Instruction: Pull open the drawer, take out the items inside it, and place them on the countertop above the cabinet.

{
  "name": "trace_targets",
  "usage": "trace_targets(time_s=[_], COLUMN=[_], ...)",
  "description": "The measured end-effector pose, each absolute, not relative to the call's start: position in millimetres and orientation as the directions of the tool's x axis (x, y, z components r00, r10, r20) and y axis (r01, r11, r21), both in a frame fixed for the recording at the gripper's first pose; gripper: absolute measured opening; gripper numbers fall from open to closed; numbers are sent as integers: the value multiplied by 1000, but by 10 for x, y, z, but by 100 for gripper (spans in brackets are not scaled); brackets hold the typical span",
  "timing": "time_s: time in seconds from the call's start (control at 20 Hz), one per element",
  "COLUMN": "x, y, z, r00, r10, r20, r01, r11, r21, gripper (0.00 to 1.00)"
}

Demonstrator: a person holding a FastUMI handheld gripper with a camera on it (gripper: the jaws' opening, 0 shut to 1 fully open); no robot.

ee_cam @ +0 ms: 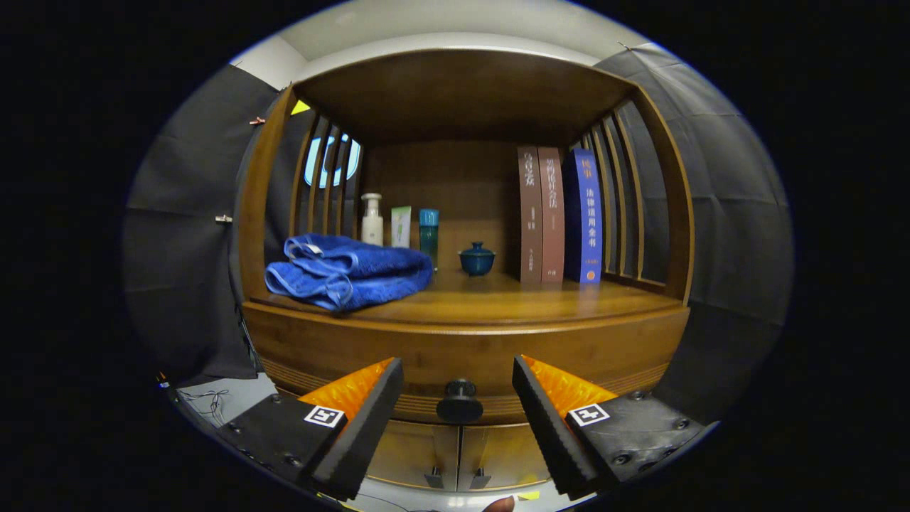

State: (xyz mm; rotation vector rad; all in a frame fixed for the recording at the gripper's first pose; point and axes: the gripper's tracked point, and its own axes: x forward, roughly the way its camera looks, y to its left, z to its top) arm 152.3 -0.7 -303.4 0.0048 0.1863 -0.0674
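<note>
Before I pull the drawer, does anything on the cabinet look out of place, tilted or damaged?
Nothing stands out. The folded blue towel, bottles, lidded teacup and three books sit upright and orderly on the countertop. The drawer is closed, and the open gripper has its fingers either side of the drawer knob.

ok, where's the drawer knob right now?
In the gripper view, the drawer knob sits centred between the open claw's two fingers, on the drawer front just below the countertop.
</note>
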Motion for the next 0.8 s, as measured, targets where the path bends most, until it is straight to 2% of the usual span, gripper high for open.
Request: trace_targets(time_s=[0.2, 0.45, 0.5, 0.65, 0.8], x=[1624, 1700, 1687, 1691, 1604], y=[-22, 6, 5, 3, -1], z=[-3330, -3451, -3451, -3436, -3432], r00=[971, 968, 970, 972, 966], r10=[-87, -66, -62, -60, -66], r20=[-223, -244, -236, -225, -248], r01=[94, 76, 70, 62, 78], r11=[995, 997, 997, 998, 996], r21=[22, 33, 27, 1, 41], gripper=[96, 53, 53, 29, 29])
